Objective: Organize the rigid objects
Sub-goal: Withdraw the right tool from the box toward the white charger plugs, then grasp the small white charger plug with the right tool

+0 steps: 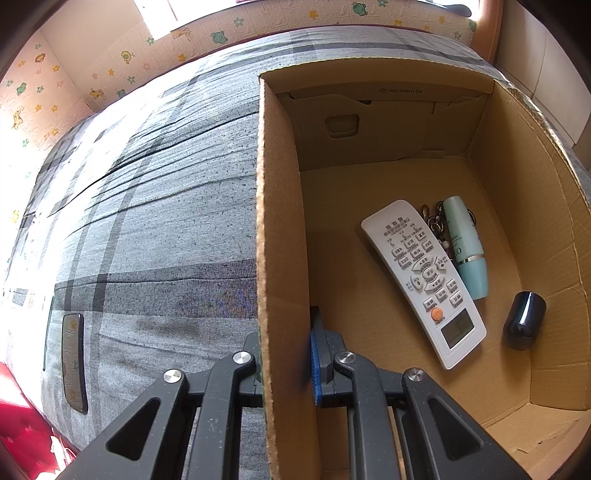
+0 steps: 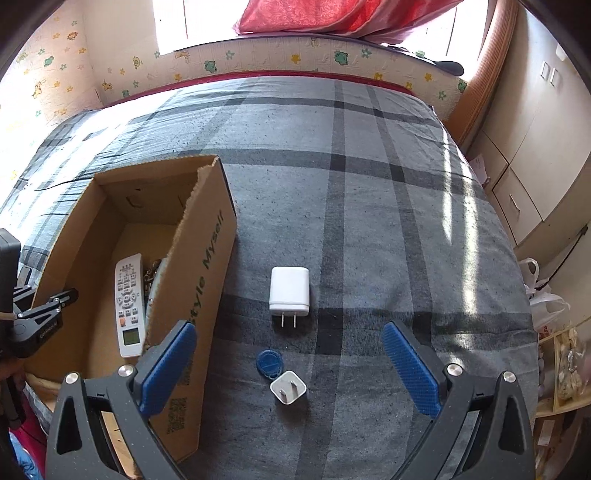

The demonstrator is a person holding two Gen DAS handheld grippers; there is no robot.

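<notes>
A cardboard box (image 1: 280, 229) stands on a plaid bed. Inside lie a white remote (image 1: 424, 280), a pale green tube (image 1: 467, 247), a keychain (image 1: 434, 221) and a black cap (image 1: 524, 325). My left gripper (image 1: 286, 354) is shut on the box's left wall. The box (image 2: 207, 280) and remote (image 2: 129, 306) also show in the right wrist view. My right gripper (image 2: 288, 354) is open above a large white charger (image 2: 290, 291), a small white charger (image 2: 289, 387) and a blue round tag (image 2: 269, 363) on the bed.
A dark phone (image 1: 74, 362) lies on the bed left of the box. Wallpapered walls border the bed's far side. Cabinets (image 2: 524, 173) and cluttered shelves (image 2: 565, 362) stand to the right. A red cloth (image 2: 340, 14) hangs at the window.
</notes>
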